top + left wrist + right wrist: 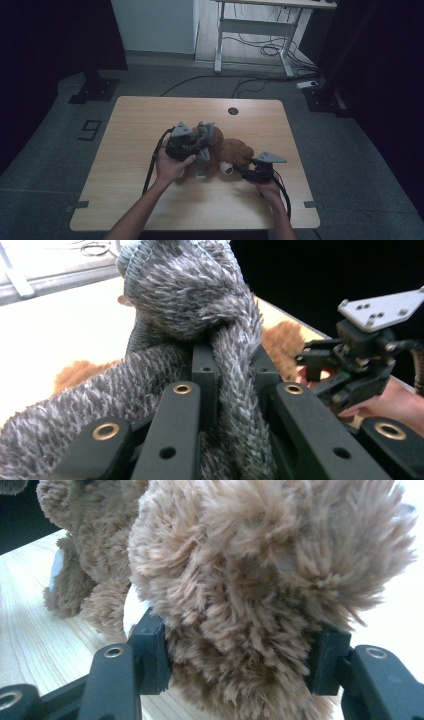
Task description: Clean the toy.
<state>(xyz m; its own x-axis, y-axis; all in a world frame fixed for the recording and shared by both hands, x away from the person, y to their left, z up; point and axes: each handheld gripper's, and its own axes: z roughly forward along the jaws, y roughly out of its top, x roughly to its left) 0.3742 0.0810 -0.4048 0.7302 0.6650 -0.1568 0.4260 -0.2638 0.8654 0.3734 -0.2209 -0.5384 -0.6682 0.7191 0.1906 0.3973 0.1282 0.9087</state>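
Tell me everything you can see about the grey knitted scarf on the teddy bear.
The scarf is fuzzy grey-and-white knit, tied in a knot, with a ribbed edge at the top. It is wrapped on the brown teddy bear lying on the wooden table. One tail runs down between the jaws of the left tool, which are shut on it; the other tail trails off lower left.

a lab: black curtains (45, 35), taped floor (50, 145), trailing cables (250, 82).
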